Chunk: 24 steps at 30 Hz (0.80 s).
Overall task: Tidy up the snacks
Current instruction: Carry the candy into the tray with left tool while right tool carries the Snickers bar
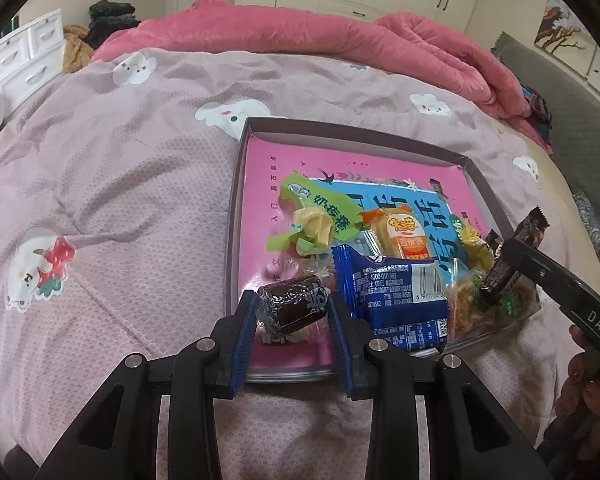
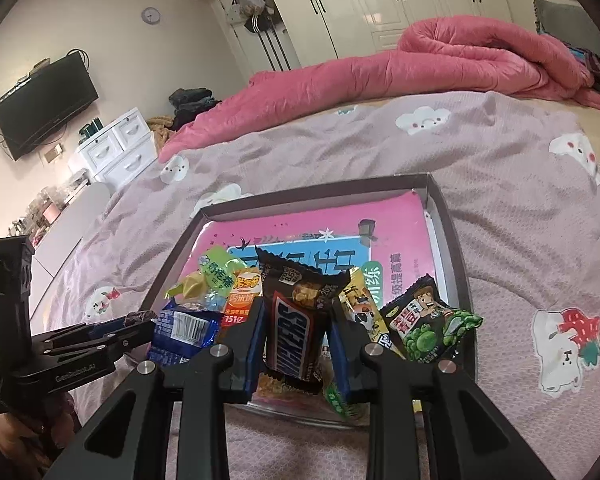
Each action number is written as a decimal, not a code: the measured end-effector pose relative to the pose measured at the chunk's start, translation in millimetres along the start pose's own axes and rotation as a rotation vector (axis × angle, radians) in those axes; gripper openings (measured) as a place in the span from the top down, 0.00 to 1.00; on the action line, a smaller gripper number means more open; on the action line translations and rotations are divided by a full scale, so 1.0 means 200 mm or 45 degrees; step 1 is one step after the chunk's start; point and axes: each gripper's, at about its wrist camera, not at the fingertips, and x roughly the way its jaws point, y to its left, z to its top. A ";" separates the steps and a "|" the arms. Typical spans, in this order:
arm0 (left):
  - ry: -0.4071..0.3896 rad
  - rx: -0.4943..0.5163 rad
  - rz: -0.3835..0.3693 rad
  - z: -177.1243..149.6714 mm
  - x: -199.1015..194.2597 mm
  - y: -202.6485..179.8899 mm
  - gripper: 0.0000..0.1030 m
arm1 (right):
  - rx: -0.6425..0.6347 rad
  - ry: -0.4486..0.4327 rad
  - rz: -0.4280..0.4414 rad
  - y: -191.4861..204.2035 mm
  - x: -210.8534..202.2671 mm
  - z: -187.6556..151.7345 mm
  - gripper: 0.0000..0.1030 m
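A shallow dark-rimmed box (image 1: 236, 200) with a pink and blue printed floor lies on the bed. Its near end holds several snacks: a blue packet (image 1: 396, 300), an orange rice-cake pack (image 1: 400, 232) and a green-wrapped candy (image 1: 320, 216). My left gripper (image 1: 292, 312) is shut on a dark brown roll candy (image 1: 292, 304) above the box's near left corner. My right gripper (image 2: 296, 344) is shut on a Snickers bar (image 2: 296, 320), held upright over the pile. Beside it lie a green pea packet (image 2: 428, 328) and a yellow wrapper (image 2: 360, 304). In the left wrist view the right gripper (image 1: 508, 260) comes in from the right with the bar.
The box (image 2: 452, 232) sits on a pink sheet with cartoon prints (image 1: 100, 160). A rolled pink quilt (image 1: 340, 40) lies across the far side. White drawers (image 2: 116, 148), a wall television (image 2: 44, 104) and wardrobes (image 2: 380, 0) stand beyond the bed. A person's hand (image 1: 592, 392) holds the right gripper.
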 end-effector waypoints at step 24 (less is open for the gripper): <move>0.011 0.000 0.000 0.00 0.05 -0.02 0.64 | 0.037 0.027 -0.022 -0.05 0.06 -0.01 0.71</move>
